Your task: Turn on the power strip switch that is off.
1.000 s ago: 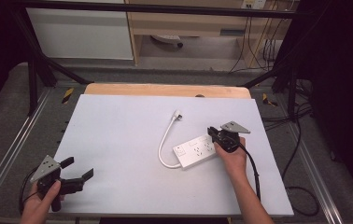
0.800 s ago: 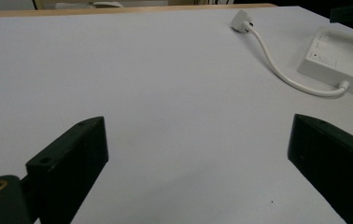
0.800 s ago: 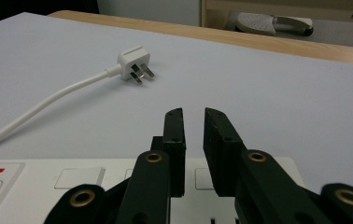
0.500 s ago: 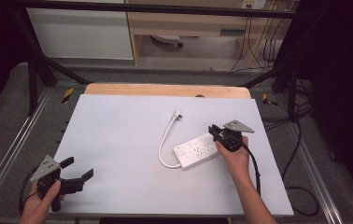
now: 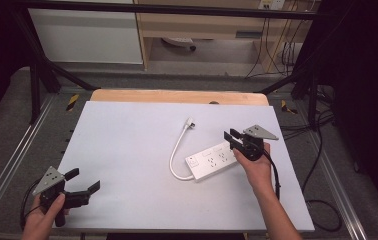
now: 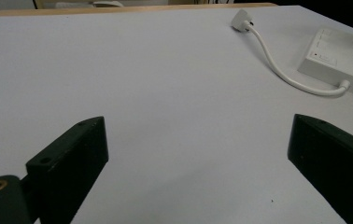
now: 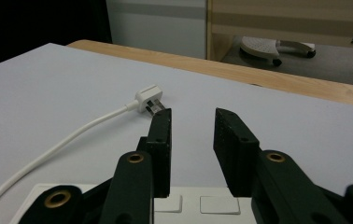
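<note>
Right gripper (image 5: 234, 136) hovers over the strip's (image 5: 212, 161) far end, jaws just opening, a narrow gap with nothing between them. Strip lies flat on the counter (image 5: 127, 150), plug (image 5: 190, 122) beyond. Left gripper (image 5: 83, 184) waits wide open, empty. Lift straight up to avoid nudging the strip.

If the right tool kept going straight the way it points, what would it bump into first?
Probably the white plug at the cord's end. The right tool points just beside it with open jaws, so it might slide past over the bare table.
</note>
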Tool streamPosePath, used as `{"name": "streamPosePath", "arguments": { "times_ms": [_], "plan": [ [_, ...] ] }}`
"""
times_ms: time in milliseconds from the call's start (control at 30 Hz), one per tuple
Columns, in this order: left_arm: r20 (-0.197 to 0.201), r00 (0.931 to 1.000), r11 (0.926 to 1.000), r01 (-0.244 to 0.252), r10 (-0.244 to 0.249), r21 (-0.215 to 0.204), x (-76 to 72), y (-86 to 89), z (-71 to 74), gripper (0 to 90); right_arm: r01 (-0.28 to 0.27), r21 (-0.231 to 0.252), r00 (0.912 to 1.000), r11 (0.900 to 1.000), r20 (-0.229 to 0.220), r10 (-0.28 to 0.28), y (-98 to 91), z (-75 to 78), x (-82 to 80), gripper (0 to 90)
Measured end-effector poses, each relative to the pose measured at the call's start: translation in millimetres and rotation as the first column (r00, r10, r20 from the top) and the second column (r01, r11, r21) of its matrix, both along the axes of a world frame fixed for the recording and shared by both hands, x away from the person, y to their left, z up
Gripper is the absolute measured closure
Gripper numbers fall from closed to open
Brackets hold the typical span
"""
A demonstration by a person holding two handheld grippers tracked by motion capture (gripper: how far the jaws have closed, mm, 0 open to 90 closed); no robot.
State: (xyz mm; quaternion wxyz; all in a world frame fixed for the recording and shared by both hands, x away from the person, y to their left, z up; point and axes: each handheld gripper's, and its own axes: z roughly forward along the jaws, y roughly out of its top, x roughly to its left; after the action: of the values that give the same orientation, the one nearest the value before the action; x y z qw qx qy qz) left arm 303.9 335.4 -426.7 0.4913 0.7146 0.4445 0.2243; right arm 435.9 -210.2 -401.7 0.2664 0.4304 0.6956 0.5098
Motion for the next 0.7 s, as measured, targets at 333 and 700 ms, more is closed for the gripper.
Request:
{"name": "streamPosePath", "arguments": {
  "times_ms": [333, 700],
  "plan": [
    [-0.001, 1.0, 1.0, 0.0, 0.0, 0.001, 0.0, -0.1, -0.1, 5.4, -0.01, 0.007, 0.9999, 0.9999, 0.006, 0.01, -0.6, 13.0, -6.8, 56.9],
    [-0.003, 1.0, 1.0, 0.0, 0.0, 0.005, -0.3, -0.3, 0.0, 5.4, -0.02, 0.021, 0.9998, 0.9996, 0.0, 0.02, -5.6, 22.2, -15.8, 41.2]
  ]
}}
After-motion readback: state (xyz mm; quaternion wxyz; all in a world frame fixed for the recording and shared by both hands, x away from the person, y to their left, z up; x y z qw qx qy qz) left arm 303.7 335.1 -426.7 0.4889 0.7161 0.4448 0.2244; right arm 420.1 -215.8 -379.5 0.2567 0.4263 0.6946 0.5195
